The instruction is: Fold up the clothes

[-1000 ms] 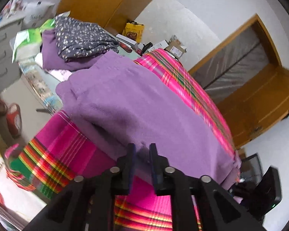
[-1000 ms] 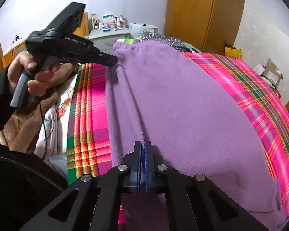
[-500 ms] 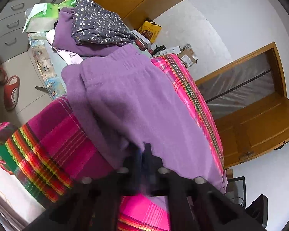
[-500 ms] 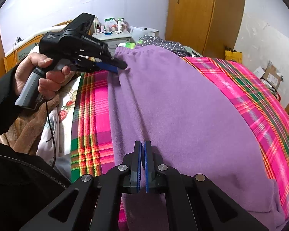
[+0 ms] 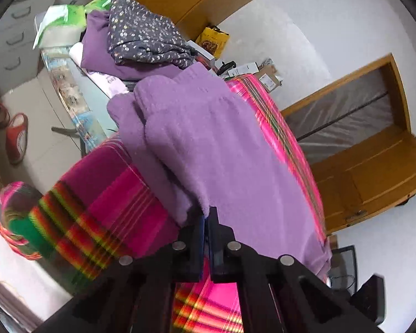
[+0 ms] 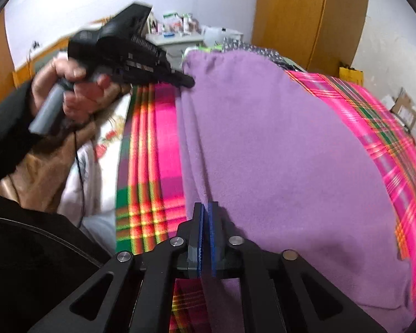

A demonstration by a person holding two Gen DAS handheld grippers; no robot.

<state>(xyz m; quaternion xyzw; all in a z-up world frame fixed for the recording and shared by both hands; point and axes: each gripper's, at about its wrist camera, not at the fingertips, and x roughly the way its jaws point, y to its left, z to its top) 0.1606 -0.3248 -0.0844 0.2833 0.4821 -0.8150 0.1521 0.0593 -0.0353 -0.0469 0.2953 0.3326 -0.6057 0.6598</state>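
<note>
- Purple fleece garment lies spread over a pink plaid blanket on the bed; its elastic-edged end is at the far side in my right wrist view.
- My left hand-held gripper has its jaws closed on a raised fold of the purple fleece garment, which bunches up just ahead of the tips.
- From the right wrist view, that left hand-held gripper sits at the far corner of the garment, its tip against the cloth, with the person's hand wrapped round the grey handle.
- My right hand-held gripper is at the near edge of the garment; its jaws are opening, a thin gap shows between the blue pads, and purple cloth runs into that gap. I cannot say the pads press on it.
- Beyond the bed, a dark floral garment rests on top of another purple garment on a worktop.
- Red slipper lies on the floor at the left.
- Wooden wardrobe stands behind the bed.
</note>
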